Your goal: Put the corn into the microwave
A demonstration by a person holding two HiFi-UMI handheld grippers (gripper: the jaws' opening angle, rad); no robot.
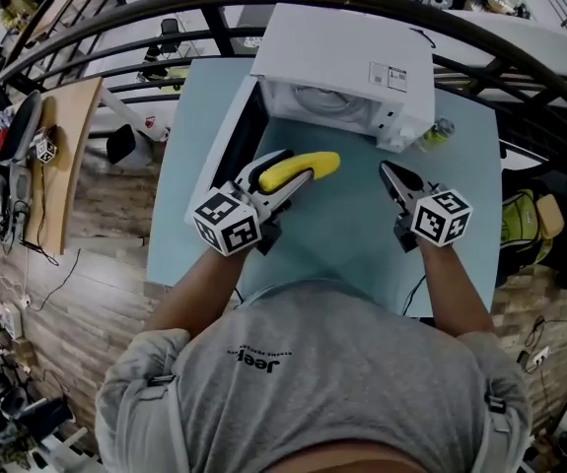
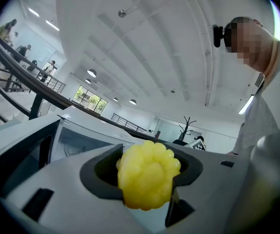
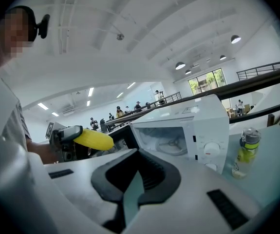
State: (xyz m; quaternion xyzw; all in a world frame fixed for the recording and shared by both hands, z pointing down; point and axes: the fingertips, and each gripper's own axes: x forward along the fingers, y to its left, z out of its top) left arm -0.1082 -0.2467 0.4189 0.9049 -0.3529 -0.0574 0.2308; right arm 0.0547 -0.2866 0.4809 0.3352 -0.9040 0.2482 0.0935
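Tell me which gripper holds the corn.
The left gripper: its jaws clamp the yellow corn, while the right gripper has jaws together on nothing.

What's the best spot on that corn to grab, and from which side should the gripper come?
Take its rear half, coming from the end, in line with its length, and squeeze its two rounded sides. The left gripper holds the corn just so. The long body sticks out ahead, so its free tip could go first into the open microwave.
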